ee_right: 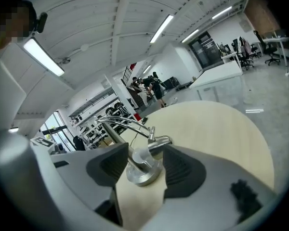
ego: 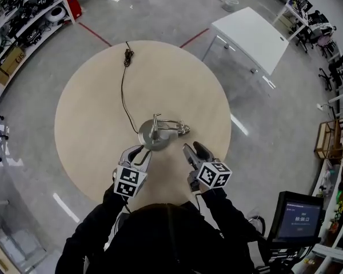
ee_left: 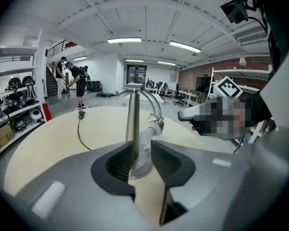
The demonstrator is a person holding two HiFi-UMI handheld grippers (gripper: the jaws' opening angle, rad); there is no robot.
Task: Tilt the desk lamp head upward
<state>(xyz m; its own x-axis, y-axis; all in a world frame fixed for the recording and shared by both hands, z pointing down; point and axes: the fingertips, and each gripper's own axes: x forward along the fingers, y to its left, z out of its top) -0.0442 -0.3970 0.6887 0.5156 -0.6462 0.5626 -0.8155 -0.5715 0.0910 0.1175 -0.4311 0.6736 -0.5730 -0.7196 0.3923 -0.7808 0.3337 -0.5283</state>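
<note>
A chrome desk lamp [ego: 155,133] stands on a round beige table [ego: 91,113], with a disc base, an upright post and curved arms reaching right. Its small head [ego: 182,129] hangs low, just right of the base. In the left gripper view the post [ee_left: 132,119] rises just beyond the jaws. My left gripper [ego: 139,153] [ee_left: 137,160] is open at the near left of the base, nothing between its pads. My right gripper [ego: 193,151] [ee_right: 137,165] is open at the near right, and past its jaws I see the base [ee_right: 143,173] and head [ee_right: 153,147].
The lamp's black cable [ego: 123,93] runs across the table to a plug [ego: 127,53] near the far edge. A white rectangular table [ego: 251,36] stands on the floor beyond. A monitor [ego: 297,217] is at lower right, shelves [ego: 23,21] at far left. People [ee_left: 79,83] stand far back.
</note>
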